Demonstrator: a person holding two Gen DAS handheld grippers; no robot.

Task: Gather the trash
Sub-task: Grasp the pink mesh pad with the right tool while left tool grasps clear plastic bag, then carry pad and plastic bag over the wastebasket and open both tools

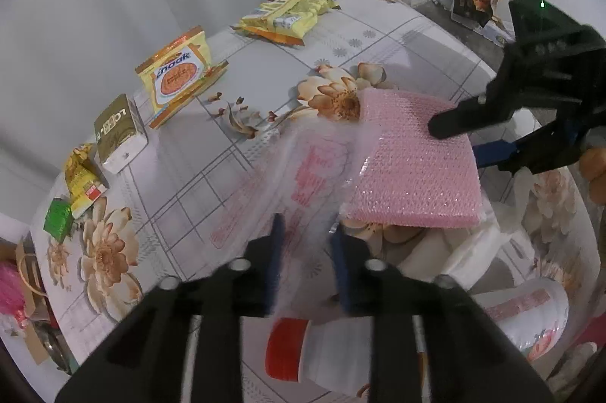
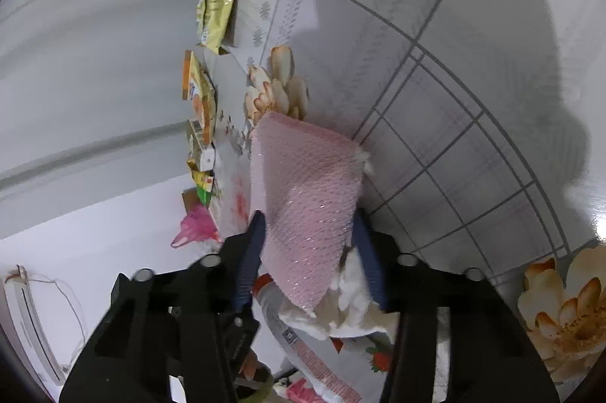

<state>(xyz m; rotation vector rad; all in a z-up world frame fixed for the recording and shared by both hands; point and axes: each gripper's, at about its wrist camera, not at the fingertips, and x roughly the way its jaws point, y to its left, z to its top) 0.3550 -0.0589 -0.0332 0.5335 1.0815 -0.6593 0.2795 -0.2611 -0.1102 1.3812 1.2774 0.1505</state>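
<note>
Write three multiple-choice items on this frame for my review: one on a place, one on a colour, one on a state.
1. Where is the green packet?
A. At the table's near-left edge, beside a crumpled yellow wrapper
B. On the grey cabinet
C. Inside the plastic bag

2. What colour is the bubble-wrap pouch?
A. Blue
B. Pink
C. Yellow

3. What do the right tongs have between their pads?
A. Nothing
B. The snack bag
C. The bubble-wrap pouch

Answers:
1 A: it lies by the yellow wrapper at the left edge.
2 B: its bubbled surface is pink in both views.
3 C: in the right wrist view both blue pads flank the pouch's end.
</note>
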